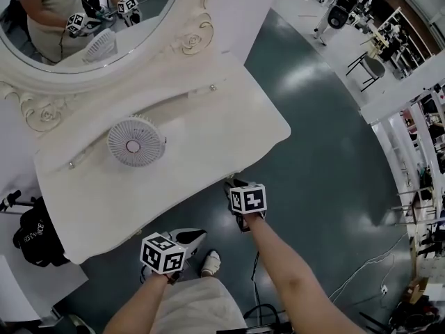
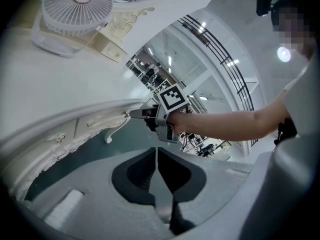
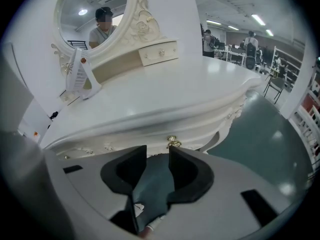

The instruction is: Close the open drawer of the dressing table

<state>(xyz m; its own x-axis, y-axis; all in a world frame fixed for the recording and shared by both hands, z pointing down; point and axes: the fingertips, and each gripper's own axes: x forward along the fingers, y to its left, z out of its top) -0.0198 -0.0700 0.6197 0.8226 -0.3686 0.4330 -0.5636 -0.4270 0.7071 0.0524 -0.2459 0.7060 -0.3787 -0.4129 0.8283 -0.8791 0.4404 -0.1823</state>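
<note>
The white carved dressing-table bench is standing on a glossy grey-green floor, and the person is standing at its front edge with a claw in each hand.

The right claw is hovering at the front of the bench, angled downward, with its two dark jaws standing wide apart. Only floor is showing between them, so it is gripping nothing. A small brass knob is sitting just beyond the tip of one jaw, apart from the pads as far as the right gripper view is showing.

That knob is sticking out of the drawer, the task's own thing, which is lying under the overhang of the bench top. Its front appears to be lining up with the carved rail on either side, looking pushed in rather than pulled out.

The left claw is hanging lower and to the left, away from the bench front, with its jaws pressed together and nothing caught between them.

On the bench top a round white slatted fan is standing near the back. Behind it an oval mirror in a scrolled white frame is reflecting the person and both marker cubes. A small upper drawer with a pale knob is sitting beside the mirror's base.
</note>
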